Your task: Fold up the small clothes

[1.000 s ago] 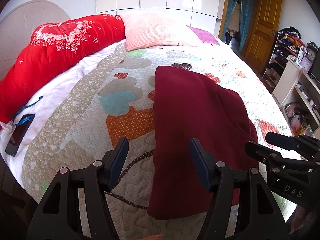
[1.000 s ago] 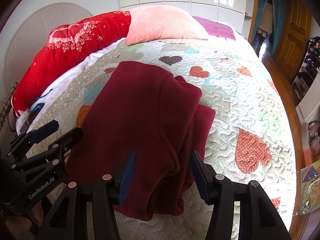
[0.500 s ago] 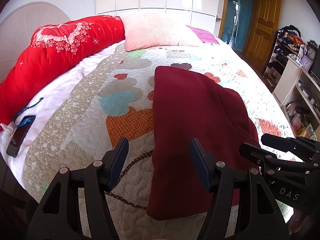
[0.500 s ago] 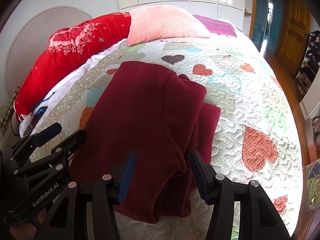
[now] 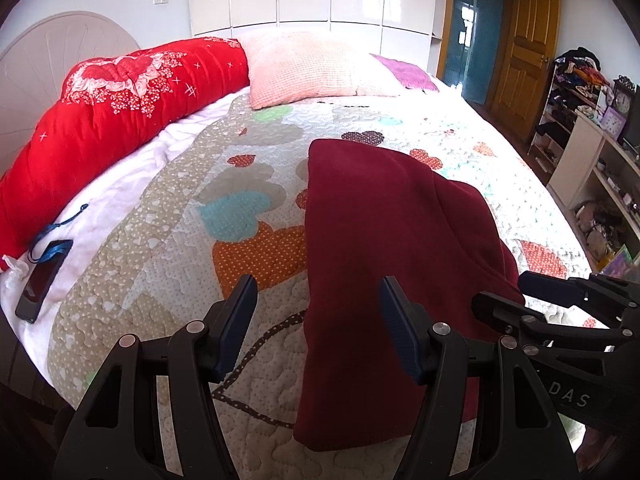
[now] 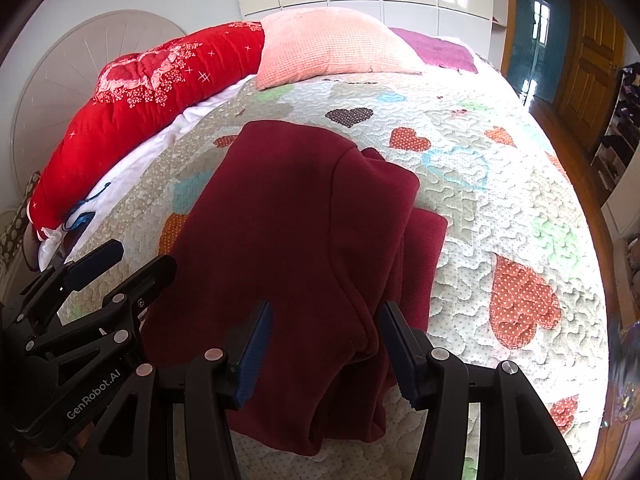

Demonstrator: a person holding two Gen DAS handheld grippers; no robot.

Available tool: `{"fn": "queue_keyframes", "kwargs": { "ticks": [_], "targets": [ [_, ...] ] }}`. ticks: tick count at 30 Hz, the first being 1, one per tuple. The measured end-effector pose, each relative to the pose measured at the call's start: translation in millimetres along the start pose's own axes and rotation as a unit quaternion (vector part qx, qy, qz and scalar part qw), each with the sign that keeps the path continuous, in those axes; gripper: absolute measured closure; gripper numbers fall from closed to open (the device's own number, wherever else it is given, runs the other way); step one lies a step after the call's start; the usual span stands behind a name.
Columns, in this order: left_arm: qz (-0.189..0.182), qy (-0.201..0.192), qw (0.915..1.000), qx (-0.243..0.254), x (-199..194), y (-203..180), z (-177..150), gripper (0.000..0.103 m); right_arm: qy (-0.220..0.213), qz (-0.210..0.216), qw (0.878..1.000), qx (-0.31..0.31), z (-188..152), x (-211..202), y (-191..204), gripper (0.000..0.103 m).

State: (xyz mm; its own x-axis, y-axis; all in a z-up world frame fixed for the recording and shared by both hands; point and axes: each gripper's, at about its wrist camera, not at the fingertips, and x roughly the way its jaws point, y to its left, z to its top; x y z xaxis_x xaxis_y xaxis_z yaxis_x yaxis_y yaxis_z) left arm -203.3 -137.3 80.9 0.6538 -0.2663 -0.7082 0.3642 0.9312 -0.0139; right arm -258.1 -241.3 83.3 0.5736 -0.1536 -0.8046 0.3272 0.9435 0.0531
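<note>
Left wrist view: left gripper (image 5: 318,312) jaws spread, empty, poised over near bed edge at left border of maroon garment (image 5: 384,264), likely placed for lengthwise fold. Garment on quilt (image 5: 160,264), near edge, partly folded. Phone (image 5: 42,280) at left edge, red bolster (image 5: 120,112) beyond; neither obstructs.

Right wrist view: right gripper (image 6: 326,338) jaws spread, nothing pinched, above bunched right-side layers of garment; bunching may hinder neat fold. Pink pillow (image 6: 336,48) at far edge.
</note>
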Motion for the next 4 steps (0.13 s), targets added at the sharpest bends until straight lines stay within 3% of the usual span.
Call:
{"fn": "queue_keyframes", "kwargs": {
  "ticks": [4],
  "targets": [
    [0.000, 0.000, 1.0000, 0.003, 2.3, 0.5, 0.4, 0.040, 0.005, -0.001, 1.000, -0.002, -0.3, 4.8, 1.1, 0.049]
  ]
}}
